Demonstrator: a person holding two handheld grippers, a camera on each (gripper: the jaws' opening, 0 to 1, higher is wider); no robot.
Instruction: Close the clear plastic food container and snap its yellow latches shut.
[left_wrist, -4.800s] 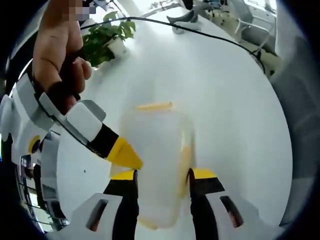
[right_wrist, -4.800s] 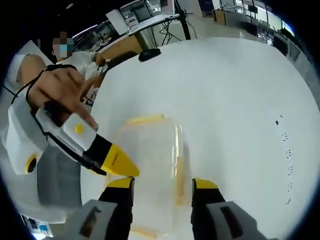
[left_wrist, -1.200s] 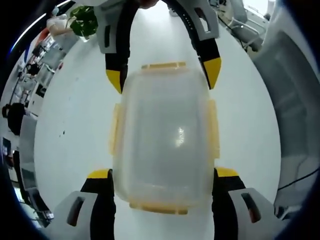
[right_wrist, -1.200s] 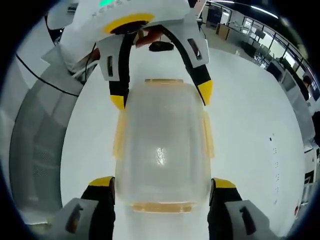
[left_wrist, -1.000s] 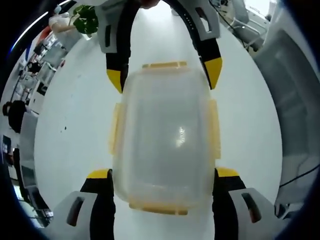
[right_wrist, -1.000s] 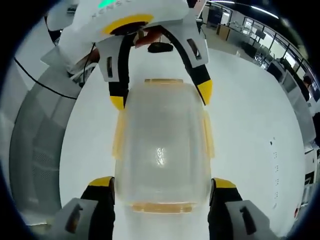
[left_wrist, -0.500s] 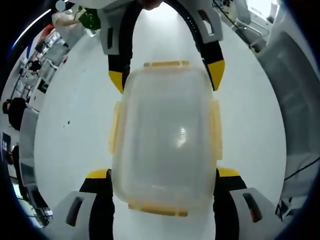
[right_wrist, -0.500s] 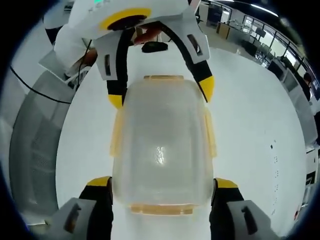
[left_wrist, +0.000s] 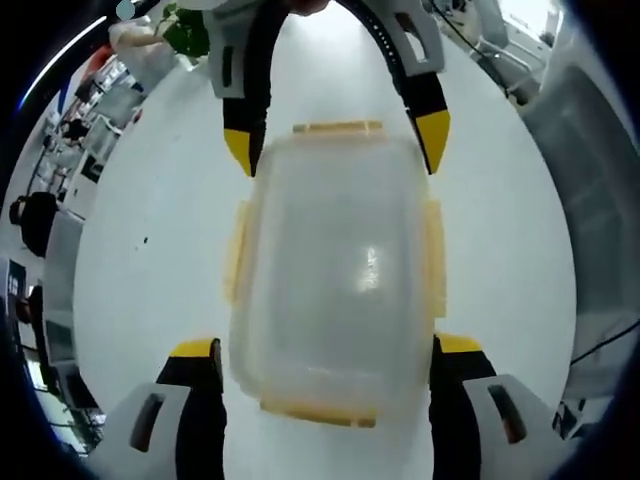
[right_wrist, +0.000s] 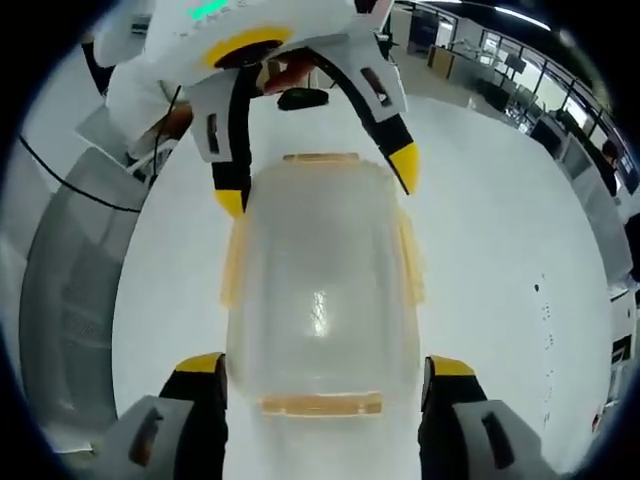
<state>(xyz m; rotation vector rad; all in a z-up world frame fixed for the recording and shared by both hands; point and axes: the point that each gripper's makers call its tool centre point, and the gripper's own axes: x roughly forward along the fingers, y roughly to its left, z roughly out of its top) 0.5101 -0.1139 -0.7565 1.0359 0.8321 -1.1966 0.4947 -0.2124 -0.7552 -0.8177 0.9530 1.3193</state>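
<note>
The clear plastic food container (left_wrist: 335, 270) sits on the white table (left_wrist: 150, 260) with its lid on, seen from above and lengthwise in both views (right_wrist: 320, 290); yellow latches (left_wrist: 432, 258) run along its long sides and its short ends, and they appear to lie flat against the walls, though the blur does not let me tell whether they are snapped; in the left gripper view the near end latch (left_wrist: 318, 412) shows at the bottom and the far end latch (left_wrist: 337, 127) at the top. The left gripper (left_wrist: 325, 350) straddles the near end of the box, its jaws spread wide with one yellow-tipped jaw on either side of the container, just beside the walls; whether they press on it I cannot tell. The right gripper (left_wrist: 338, 140) enters from the top of that view, its jaws likewise spread, the yellow tips at the far corners of the lid. In the right gripper view the arrangement is mirrored: the right gripper (right_wrist: 325, 368) flanks the near end with wide jaws, and the left gripper (right_wrist: 312, 180) comes down from the top with its tips at the far corners. Beyond the table, a green plant (left_wrist: 185, 30) stands at the upper left of the left gripper view; a dark object (right_wrist: 302, 97) lies on the table behind the left gripper in the right gripper view.
</note>
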